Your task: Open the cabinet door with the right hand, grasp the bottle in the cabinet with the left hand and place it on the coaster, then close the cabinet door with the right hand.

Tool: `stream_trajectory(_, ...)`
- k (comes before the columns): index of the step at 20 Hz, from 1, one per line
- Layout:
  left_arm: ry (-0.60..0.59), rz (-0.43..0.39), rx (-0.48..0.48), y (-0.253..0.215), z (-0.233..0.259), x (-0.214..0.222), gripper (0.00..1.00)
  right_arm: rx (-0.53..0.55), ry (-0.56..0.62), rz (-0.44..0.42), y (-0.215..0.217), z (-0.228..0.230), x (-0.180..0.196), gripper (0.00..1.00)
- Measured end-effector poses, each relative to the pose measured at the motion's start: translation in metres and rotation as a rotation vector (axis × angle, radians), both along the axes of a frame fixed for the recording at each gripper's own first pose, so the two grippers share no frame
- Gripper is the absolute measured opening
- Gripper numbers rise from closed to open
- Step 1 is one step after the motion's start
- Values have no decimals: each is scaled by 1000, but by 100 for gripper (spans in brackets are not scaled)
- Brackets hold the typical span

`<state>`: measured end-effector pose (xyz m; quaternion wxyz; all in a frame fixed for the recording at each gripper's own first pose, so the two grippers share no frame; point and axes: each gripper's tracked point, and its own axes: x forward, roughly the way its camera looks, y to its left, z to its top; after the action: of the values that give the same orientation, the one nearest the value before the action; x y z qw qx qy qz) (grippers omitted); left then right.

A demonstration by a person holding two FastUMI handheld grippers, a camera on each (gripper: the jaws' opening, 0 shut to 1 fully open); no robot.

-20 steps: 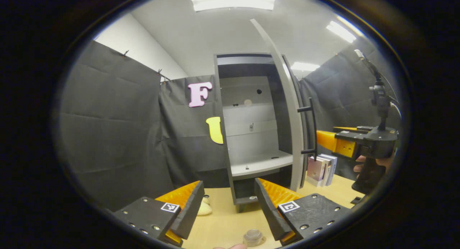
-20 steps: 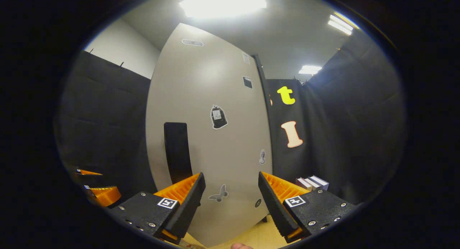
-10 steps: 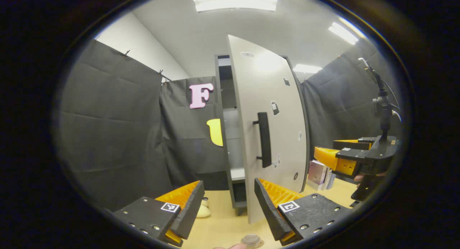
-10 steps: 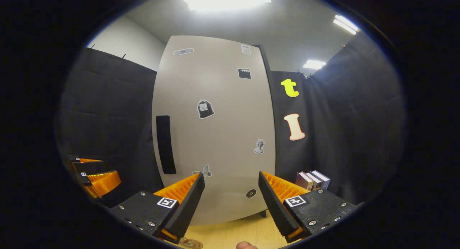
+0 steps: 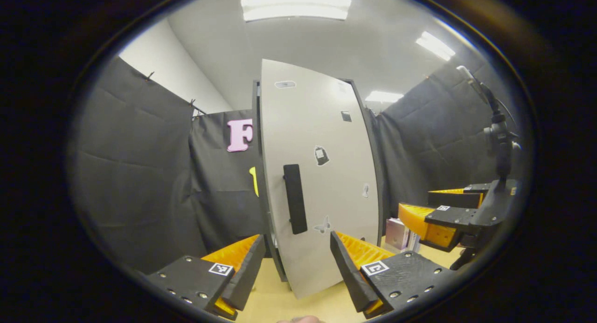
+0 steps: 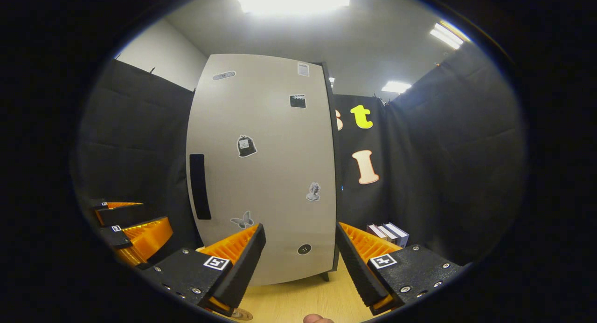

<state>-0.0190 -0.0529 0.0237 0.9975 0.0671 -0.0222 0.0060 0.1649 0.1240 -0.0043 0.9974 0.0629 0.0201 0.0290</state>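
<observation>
The grey cabinet door [image 5: 322,183] with small stickers stands almost shut, only a thin dark gap showing along its handle side. Its black bar handle [image 5: 295,205] is upright and nothing grips it. My left gripper [image 5: 296,271] is open and empty, low in front of the door. The right gripper [image 5: 436,216] hangs to the right of the cabinet, apart from the door. In the right gripper view the door [image 6: 266,174] and handle [image 6: 199,187] face me. My right gripper [image 6: 298,267] is open and empty. The left gripper [image 6: 137,234] shows at the lower left. A sliver of the round coaster [image 6: 240,314] lies at the bottom edge.
The cabinet stands on a light wooden tabletop [image 6: 303,299]. A few upright books [image 6: 387,232] stand right of the cabinet against the black cloth wall, also seen as books [image 5: 399,234] in the left gripper view. A fingertip [image 6: 317,319] shows at the bottom edge.
The door has swung from wide open to nearly shut, hiding the shelves. The right gripper has moved away from the door. The left gripper's view has turned slightly right and up.
</observation>
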Motion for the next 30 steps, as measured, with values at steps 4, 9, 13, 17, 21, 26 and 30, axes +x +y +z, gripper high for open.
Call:
stream_trajectory(4,9,-10,1,-15,-5,-3,82,-2,14,-4,-5,-3,-2,93)
stream_trajectory(9,20,15,-38,-11,-9,-16,84,-12,26,16,0,-6,-6,93)
stream_trajectory(13,20,46,-35,-7,-9,-11,86,-17,23,33,0,-7,-10,92)
stream_trajectory(17,44,53,-65,-9,-17,-13,84,-11,19,44,4,-6,-7,94)
stream_trajectory(21,34,49,-53,-9,-11,-15,82,-30,21,64,11,-7,-4,92)
stream_trajectory(26,34,54,-68,-3,-15,-21,83,-42,21,101,29,-10,5,93)
stream_trajectory(30,38,63,-64,5,-18,-20,82,-36,22,105,36,-11,11,92)
